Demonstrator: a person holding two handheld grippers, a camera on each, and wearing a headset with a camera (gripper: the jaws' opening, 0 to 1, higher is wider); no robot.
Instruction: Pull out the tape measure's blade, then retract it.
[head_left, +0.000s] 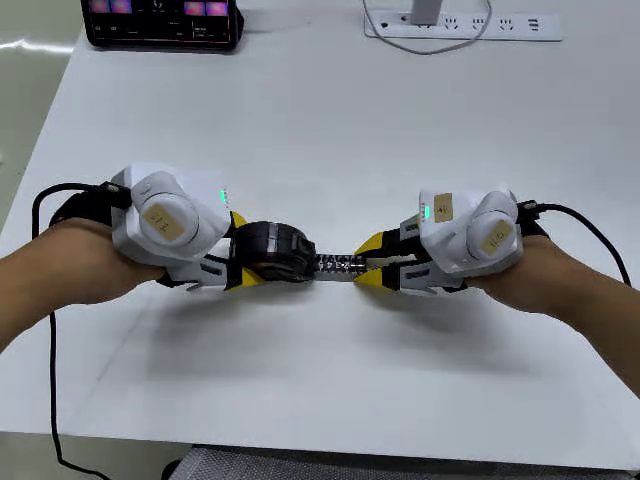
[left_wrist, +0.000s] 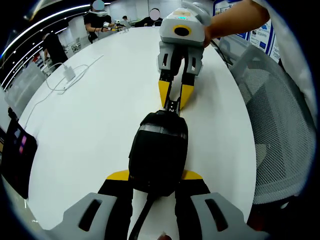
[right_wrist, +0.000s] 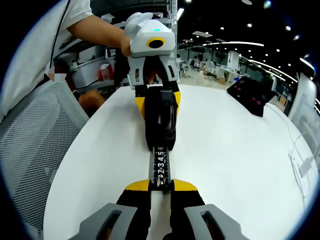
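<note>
Black tape measure (head_left: 272, 252) lies at the near middle of the white bench (head_left: 330, 130), clamped between the fingers of the left gripper (head_left: 240, 252). Its blade (head_left: 338, 265) runs a short way right to the right gripper (head_left: 366, 263), whose fingers pinch its tip.

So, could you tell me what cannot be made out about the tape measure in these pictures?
Tip of the blade: right gripper view, covered by the jaws of the right gripper.
Markings on the blade: head view, too small to read.
Rear of the tape measure case: head view, hidden by the left gripper.
The dark screen device: head view, cut off by the top edge.
</note>
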